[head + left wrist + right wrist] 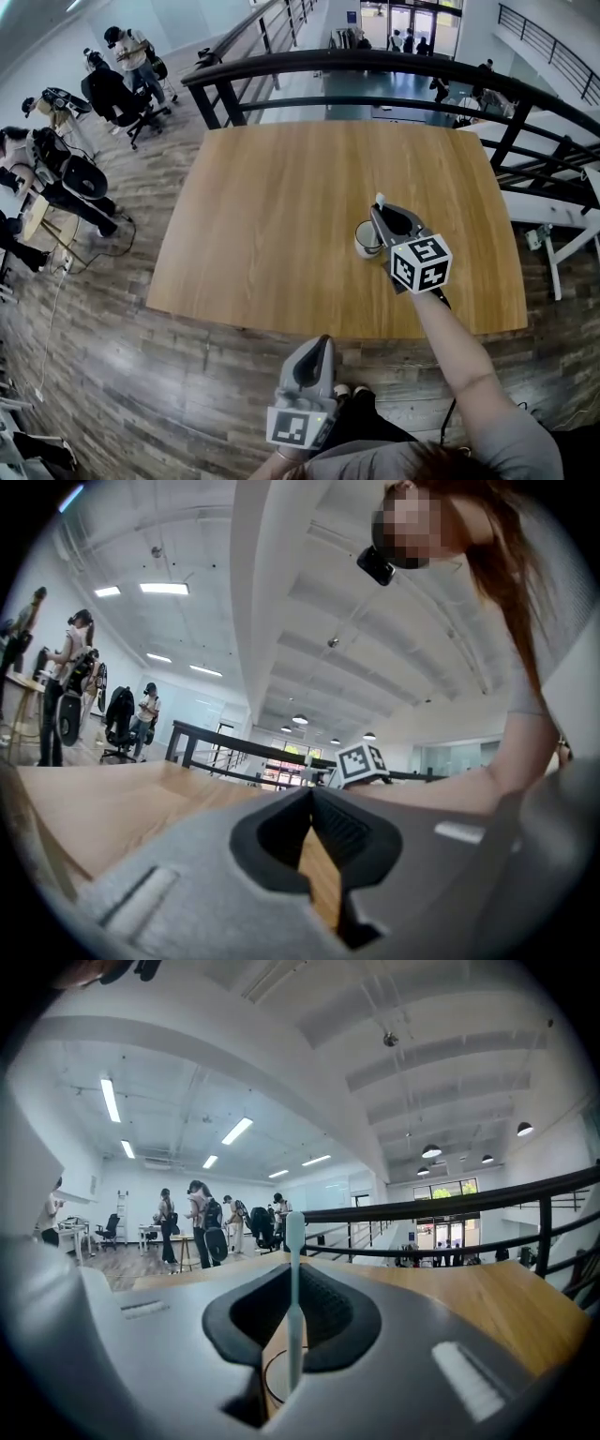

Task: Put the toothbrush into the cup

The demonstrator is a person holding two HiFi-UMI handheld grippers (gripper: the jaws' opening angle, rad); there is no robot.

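No words, brand names or numbers can be read anywhere. The only printed marks are black-and-white square patterns: on the marker cube (421,263) of the right gripper (381,210) over the bench (272,216), and on the cube (298,427) of the left gripper (324,341) off the bench's near edge. Neither shows letters or digits.

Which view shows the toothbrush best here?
Right gripper view: the toothbrush is clamped upright between the right gripper's jaws. The head view shows only its white tip above that gripper, by the cup. In the left gripper view I cannot make it out.
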